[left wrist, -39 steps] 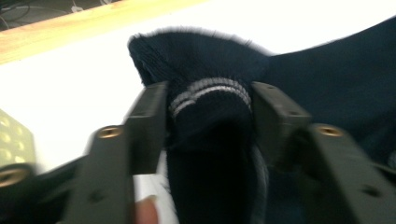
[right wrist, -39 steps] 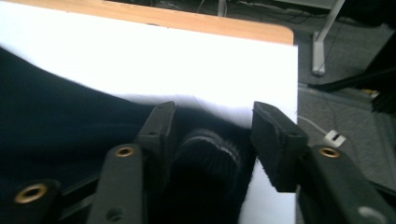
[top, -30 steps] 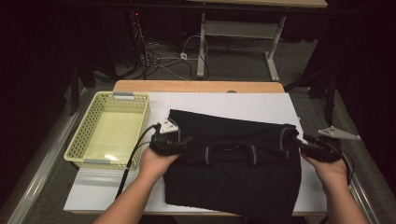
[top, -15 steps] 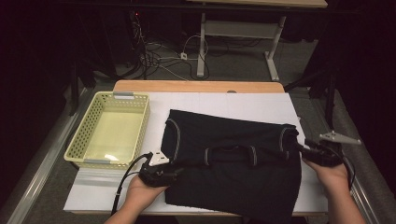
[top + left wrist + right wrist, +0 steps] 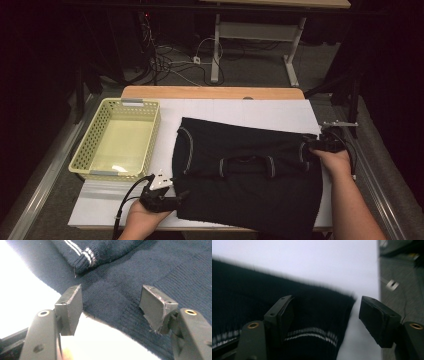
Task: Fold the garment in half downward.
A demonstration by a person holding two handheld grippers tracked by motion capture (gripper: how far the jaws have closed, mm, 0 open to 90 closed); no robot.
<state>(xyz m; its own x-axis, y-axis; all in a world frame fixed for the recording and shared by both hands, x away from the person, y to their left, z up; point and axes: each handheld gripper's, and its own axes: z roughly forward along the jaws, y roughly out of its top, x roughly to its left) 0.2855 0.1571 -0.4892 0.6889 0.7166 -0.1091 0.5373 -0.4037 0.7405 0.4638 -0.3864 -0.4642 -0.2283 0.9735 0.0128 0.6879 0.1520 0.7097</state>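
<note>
Dim room at the far side, with cables trailing under a desk. Nearer, white sheet [image 5: 260, 112] over the table, with yellow basket [image 5: 85, 150] on its left part. Dark knitted sweater [image 5: 250, 185] spread flat across the middle and right of the sheet, sleeves folded in over the body, near hem reaching the table's near edge.

Left gripper [image 5: 172, 197] low at the near left corner of the sweater, jaws spread and pinching nothing. Seen from the left gripper view [image 5: 111, 300], hem edge running between the two pads, bare sheet below it, a striped cuff [image 5: 86, 255] farther off.

Right gripper [image 5: 312, 145] at the right edge of the sweater, jaws just opened wider. Seen from its own view [image 5: 325, 312], another striped cuff [image 5: 312, 333] and the fabric's corner lying between the pads, not pressed.

Likely step: taking hold of the left and right edges for a fold.

- Slide the lower left pad under the hem, not merely onto it, so as to catch every layer.
- Close only once the ribbed edge sits deep between the pads.
- On the right, gather cuff and side edge together before closing; a shallow bite probably slips off the knit.
- Lift both sides evenly to avoid dragging the folded sleeves askew.
- Keep well apart from the basket.
</note>
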